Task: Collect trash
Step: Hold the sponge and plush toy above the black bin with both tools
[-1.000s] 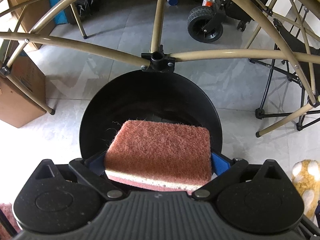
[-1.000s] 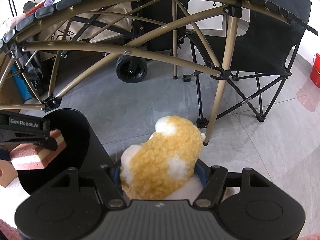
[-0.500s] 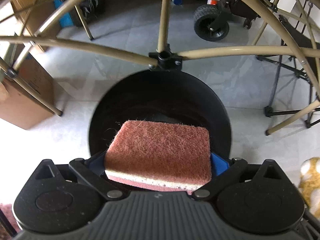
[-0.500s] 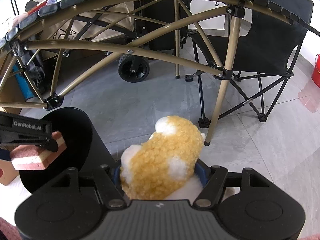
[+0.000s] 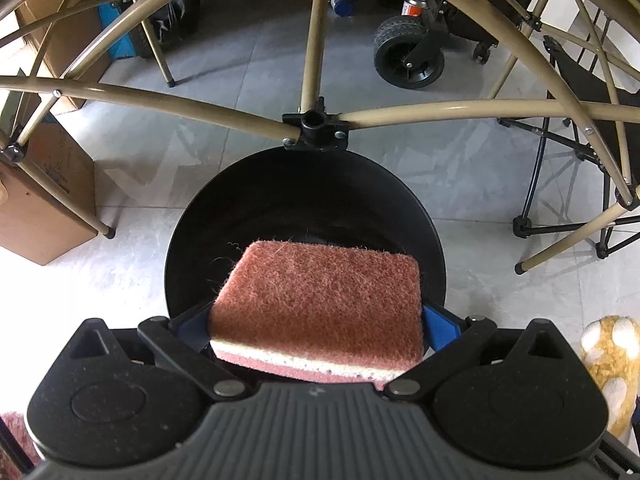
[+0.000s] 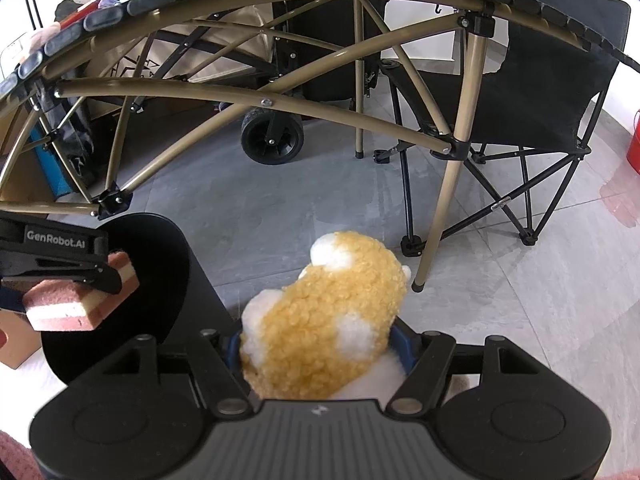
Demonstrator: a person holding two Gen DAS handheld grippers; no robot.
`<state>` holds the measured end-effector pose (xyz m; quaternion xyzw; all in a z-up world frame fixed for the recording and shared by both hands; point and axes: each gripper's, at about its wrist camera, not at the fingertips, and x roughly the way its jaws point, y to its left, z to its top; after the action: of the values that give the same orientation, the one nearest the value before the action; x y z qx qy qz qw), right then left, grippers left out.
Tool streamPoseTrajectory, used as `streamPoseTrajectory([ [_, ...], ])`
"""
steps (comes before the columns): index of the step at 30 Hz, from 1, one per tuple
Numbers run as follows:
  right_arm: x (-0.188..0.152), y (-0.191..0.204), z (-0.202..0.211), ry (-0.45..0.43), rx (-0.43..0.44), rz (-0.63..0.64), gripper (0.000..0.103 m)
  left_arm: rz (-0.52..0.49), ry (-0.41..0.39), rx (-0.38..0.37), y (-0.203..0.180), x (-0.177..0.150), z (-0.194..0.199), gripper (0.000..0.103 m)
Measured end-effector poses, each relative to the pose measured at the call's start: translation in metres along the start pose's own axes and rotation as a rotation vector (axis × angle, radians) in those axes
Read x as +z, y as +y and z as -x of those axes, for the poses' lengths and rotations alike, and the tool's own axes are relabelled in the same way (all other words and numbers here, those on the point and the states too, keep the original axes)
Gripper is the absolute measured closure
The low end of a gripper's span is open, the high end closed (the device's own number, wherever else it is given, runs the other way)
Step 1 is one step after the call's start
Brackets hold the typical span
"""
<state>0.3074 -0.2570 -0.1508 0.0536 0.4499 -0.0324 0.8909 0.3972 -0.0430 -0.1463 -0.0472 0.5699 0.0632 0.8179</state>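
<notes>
My left gripper (image 5: 316, 322) is shut on a red-brown scouring sponge (image 5: 320, 300) with a pale middle layer, held flat above the mouth of a round black bin (image 5: 304, 184) on the floor. In the right wrist view the same sponge (image 6: 80, 300) hangs over the bin (image 6: 160, 280) at the left, clamped by the left gripper (image 6: 76, 280). My right gripper (image 6: 316, 346) is shut on a fluffy yellow and white plush toy (image 6: 324, 320), held to the right of the bin and above the floor. The toy (image 5: 612, 364) shows at the left wrist view's right edge.
A tan folding table frame (image 5: 316, 120) arches right over the bin, its black hub just beyond the rim. A cardboard box (image 5: 44, 192) stands at the left, a black folding chair (image 6: 540, 92) at the right, a wagon wheel (image 5: 408, 58) behind. Grey tile floor lies between.
In the left wrist view the bin and frame have slid slightly to the right. The sponge and the plush toy stay clamped, and the right wrist view is nearly unchanged.
</notes>
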Motion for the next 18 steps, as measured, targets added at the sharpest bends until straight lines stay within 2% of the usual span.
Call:
streamPoseTrajectory([
  [12,0.0,0.002,0.001,0.004,0.023,0.011,0.036,0.005,0.002,0.0,0.002,0.0,0.001,0.0],
  [15,0.003,0.007,0.002,0.005,0.045,0.016,0.036,-0.029,-0.029,0.022,0.005,-0.002,0.006,0.0],
  [18,0.007,0.021,0.003,0.006,0.087,0.04,0.036,-0.031,-0.07,0.049,0.026,-0.004,0.018,0.0],
])
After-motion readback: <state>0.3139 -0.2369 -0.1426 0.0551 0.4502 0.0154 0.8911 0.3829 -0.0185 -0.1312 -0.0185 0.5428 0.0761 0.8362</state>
